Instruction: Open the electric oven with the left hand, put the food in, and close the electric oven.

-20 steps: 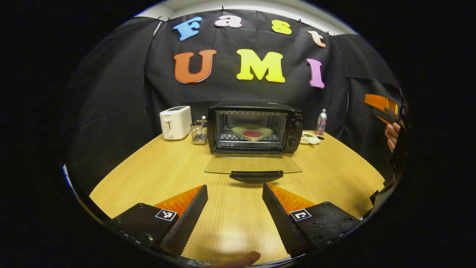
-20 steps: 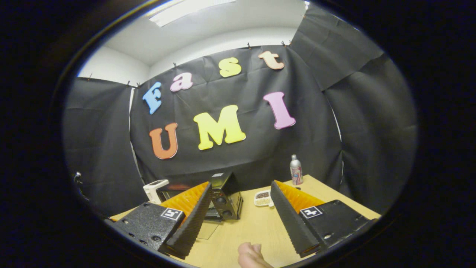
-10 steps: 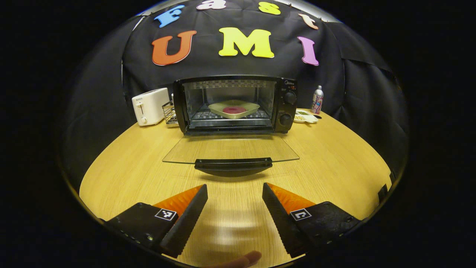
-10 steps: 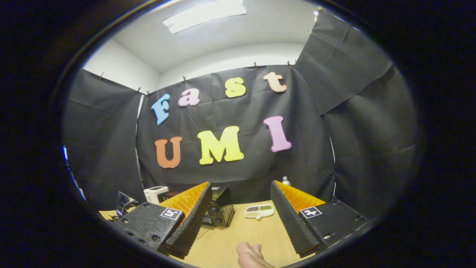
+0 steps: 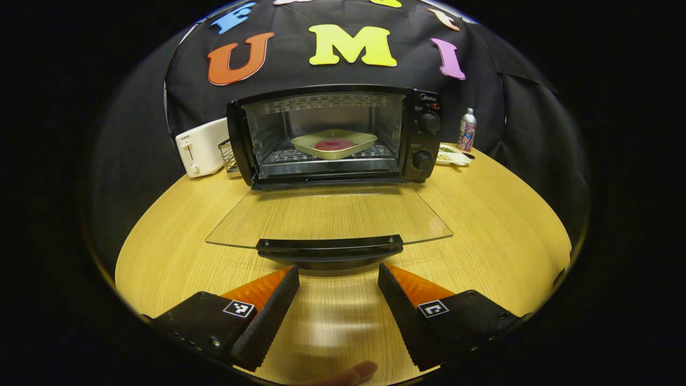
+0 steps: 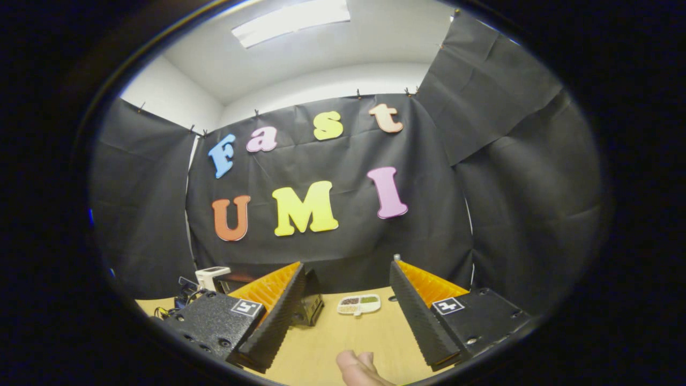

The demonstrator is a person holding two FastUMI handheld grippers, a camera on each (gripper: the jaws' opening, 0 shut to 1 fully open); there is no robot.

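Oven (image 5: pixel 332 134) dead ahead of the left gripper (image 5: pixel 338 284), door (image 5: pixel 328 217) dropped flat toward it, door handle (image 5: pixel 329 247) just beyond the fingertips. Food (image 5: pixel 334 145) already sits in a tray (image 5: pixel 333 143) on the rack, so the closing step is what's left, I'd say.

Left gripper: fingers spread, nothing between them. Best approach: come in under the handle's front edge, centred, and lift in an arc about the hinge; don't shove straight forward or the oven may slide on the table (image 5: pixel 498 225).

Right gripper (image 6: pixel 347 297): fingers apart, empty, raised and aimed at the back wall.

Black box, glass door, two knobs (image 5: pixel 426 140) right of the cavity.
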